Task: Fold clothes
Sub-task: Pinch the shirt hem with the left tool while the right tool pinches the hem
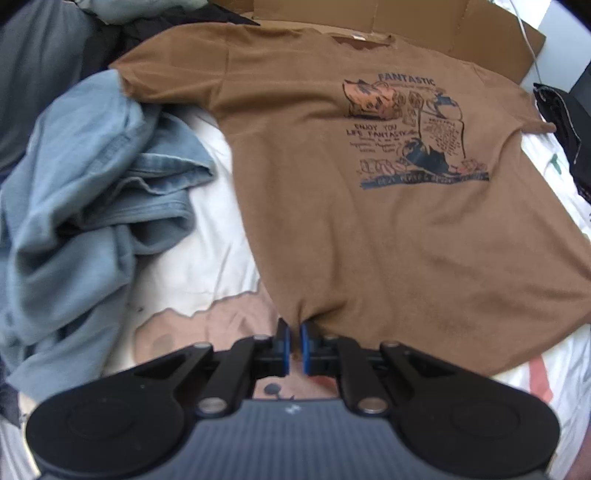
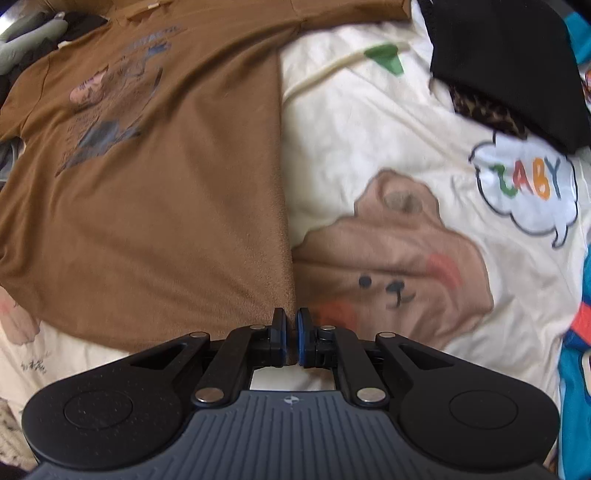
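Note:
A brown T-shirt [image 1: 351, 229] with a dark printed picture lies spread flat, front up, on a cream bedsheet [image 1: 207, 251], collar at the far end. My left gripper [image 1: 294, 328] is shut on the shirt's lower left hem corner. In the right wrist view the same brown T-shirt [image 2: 155, 206] fills the left half, and my right gripper [image 2: 291, 317] is shut on its lower right hem corner. Both corners are pinched between blue pads.
A heap of light blue garments [image 1: 85, 206] lies left of the shirt. Flattened cardboard [image 1: 424, 26] sits beyond the collar. Dark clothing [image 2: 509, 62] is piled at the far right, on the bedsheet [image 2: 369, 122] with its bear print. A turquoise cloth [image 2: 576, 369] borders the right edge.

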`<state>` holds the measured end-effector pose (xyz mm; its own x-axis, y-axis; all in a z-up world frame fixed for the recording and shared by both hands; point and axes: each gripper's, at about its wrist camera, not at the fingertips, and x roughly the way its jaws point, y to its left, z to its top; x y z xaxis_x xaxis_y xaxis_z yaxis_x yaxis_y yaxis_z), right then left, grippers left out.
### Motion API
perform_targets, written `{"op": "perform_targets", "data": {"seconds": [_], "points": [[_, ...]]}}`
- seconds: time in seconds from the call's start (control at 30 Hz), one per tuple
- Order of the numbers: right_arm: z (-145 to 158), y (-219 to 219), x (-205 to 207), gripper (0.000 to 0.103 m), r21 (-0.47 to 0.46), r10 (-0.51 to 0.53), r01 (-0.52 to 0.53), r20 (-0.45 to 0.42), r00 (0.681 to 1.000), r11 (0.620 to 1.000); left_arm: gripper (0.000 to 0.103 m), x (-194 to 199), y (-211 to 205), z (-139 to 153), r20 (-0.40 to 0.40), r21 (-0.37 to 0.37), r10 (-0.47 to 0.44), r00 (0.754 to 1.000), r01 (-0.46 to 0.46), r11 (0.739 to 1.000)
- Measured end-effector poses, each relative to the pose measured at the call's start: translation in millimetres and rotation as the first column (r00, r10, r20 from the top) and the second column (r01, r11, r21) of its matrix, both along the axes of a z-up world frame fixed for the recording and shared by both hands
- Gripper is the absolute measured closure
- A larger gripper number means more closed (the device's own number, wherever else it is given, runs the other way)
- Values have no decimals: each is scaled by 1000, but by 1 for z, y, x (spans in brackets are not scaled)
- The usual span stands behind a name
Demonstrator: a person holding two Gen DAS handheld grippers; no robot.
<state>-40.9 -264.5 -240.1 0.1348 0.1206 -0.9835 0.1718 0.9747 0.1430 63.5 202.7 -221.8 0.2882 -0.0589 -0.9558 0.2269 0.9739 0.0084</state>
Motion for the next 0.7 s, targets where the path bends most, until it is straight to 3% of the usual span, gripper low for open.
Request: {"op": "perform_targets", "data": {"seconds": [0.17, 0.4, 0.6, 0.7], "points": [[4, 1, -13, 99, -6, -9, 9, -36, 999, 1000, 97, 8, 3, 8, -12, 62, -13, 1000, 14, 998], [4, 1, -24, 99, -33, -15, 13, -38, 999, 999, 96, 15, 7, -2, -46, 91, 7, 999, -3, 996], [-11, -7, -31, 99, -30, -51, 51, -22, 998, 998, 89, 7, 21, -12, -48, 66, 35, 998, -32, 997], [-19, -8, -33, 99, -23, -65, 65, -3, 998, 998, 77, 0, 32, -15, -37, 35, 51, 998, -50, 998]]}}
